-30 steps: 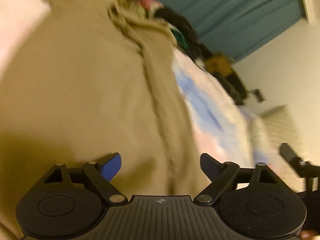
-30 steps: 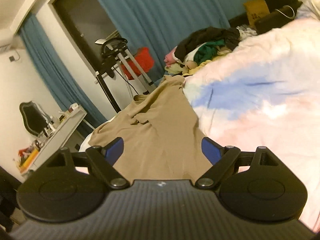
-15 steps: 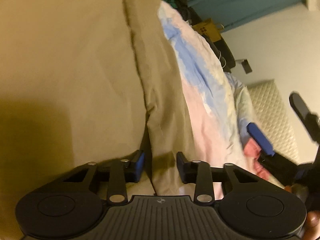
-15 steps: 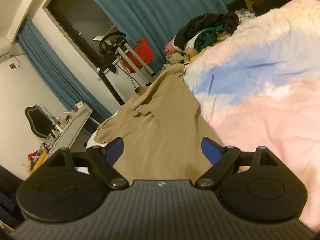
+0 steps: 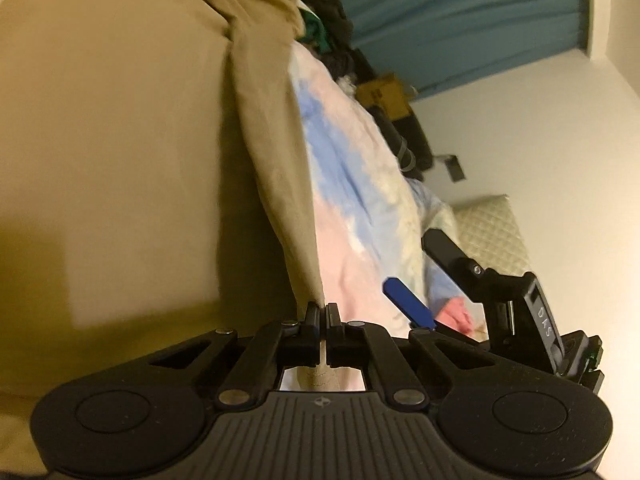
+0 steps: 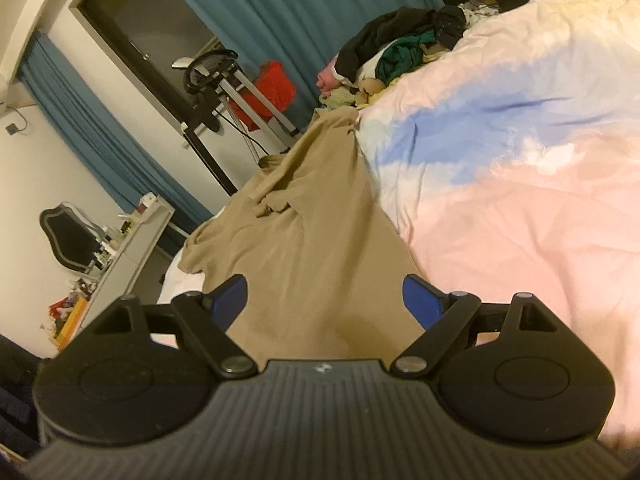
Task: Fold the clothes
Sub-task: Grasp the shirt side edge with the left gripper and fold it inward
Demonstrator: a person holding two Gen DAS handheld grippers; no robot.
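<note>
A tan garment (image 5: 120, 140) lies spread on the bed; it also shows in the right wrist view (image 6: 316, 224), running away toward the foot of the bed. My left gripper (image 5: 322, 312) is shut on the garment's edge, with ribbed hem cloth showing between the fingers. My right gripper (image 6: 324, 294) is open and empty, just above the near end of the garment; it also shows at the right of the left wrist view (image 5: 432, 276), over the duvet.
A pink and blue duvet (image 6: 520, 168) covers the bed to the right of the garment. A pile of dark and green clothes (image 6: 400, 52) sits at the far end. A desk (image 6: 132, 240), a chair and blue curtains (image 6: 300, 8) stand beyond.
My left gripper moved down onto the garment's edge and closed on it. My right gripper stayed open and drifted slightly nearer the cloth.
</note>
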